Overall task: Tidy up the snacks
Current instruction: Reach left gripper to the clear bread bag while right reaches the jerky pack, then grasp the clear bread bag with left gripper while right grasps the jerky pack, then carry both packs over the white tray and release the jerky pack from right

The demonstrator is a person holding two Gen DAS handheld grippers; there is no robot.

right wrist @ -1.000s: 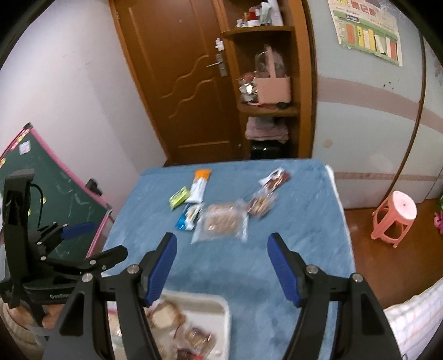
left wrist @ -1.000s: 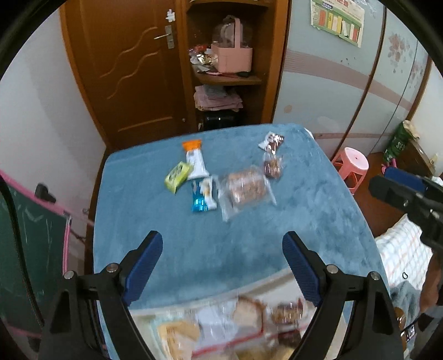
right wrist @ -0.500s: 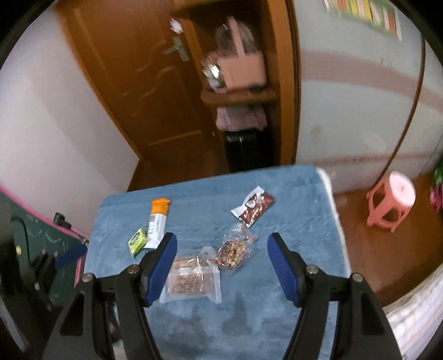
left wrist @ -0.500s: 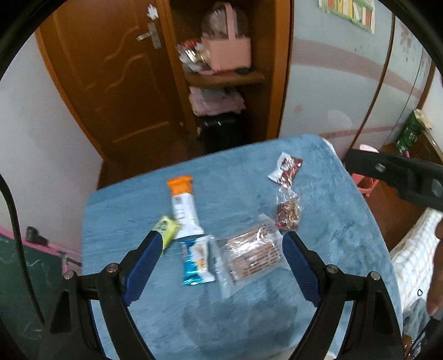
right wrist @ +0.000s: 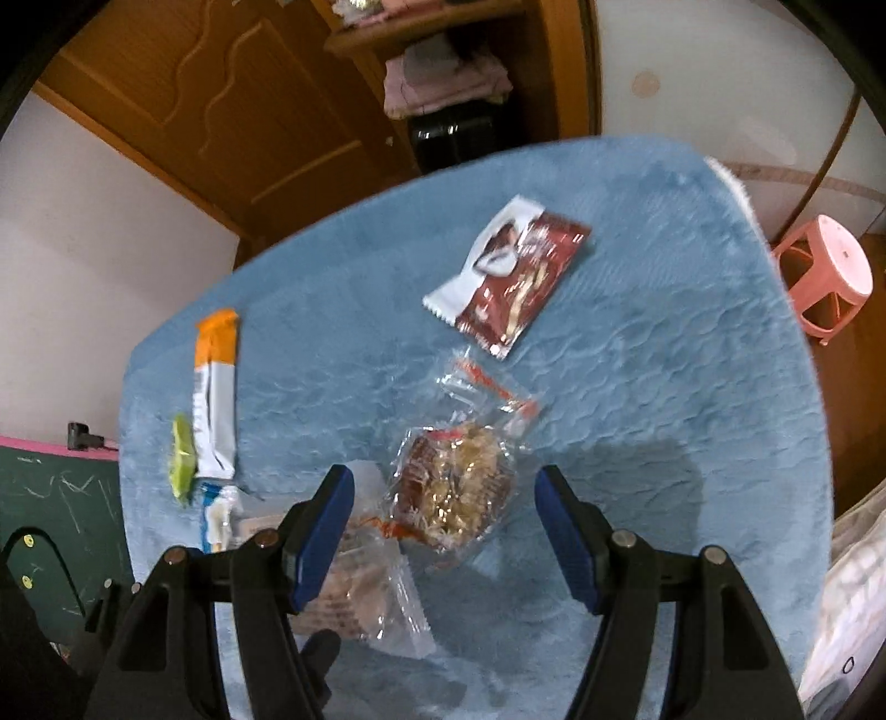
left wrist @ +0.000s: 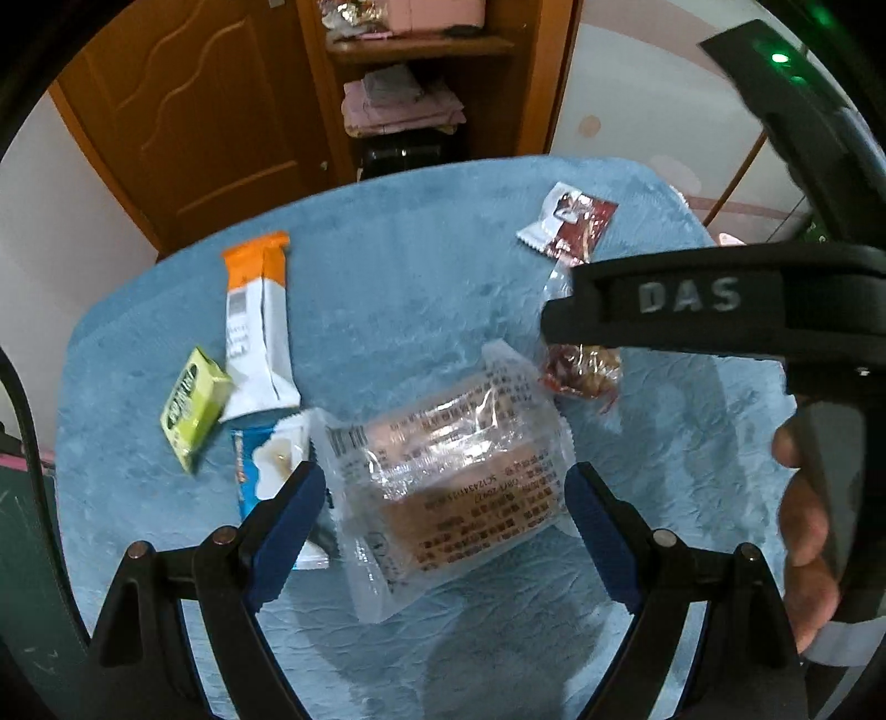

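Note:
Several wrapped snacks lie on a blue cloth-covered table [left wrist: 421, 310]. My left gripper [left wrist: 443, 515] is open, its blue pads on either side of a large clear-wrapped cake [left wrist: 448, 465]. My right gripper [right wrist: 443, 526] is open just above a clear pack of nut brittle [right wrist: 454, 493], also seen in the left wrist view [left wrist: 581, 368]. An orange-and-white bar [left wrist: 257, 327], a green packet [left wrist: 191, 407], a blue-and-white packet [left wrist: 271, 465] and a red-and-white sachet [right wrist: 509, 271] lie nearby.
The right gripper's black body [left wrist: 720, 299] and the hand holding it [left wrist: 803, 515] cross the right of the left wrist view. A pink stool [right wrist: 825, 277] stands past the table's right edge. A wooden door [left wrist: 188, 111] and shelf [left wrist: 421, 50] are behind.
Both grippers have moved forward and down over the snacks. The tray seen a second ago at the table's near edge is out of view.

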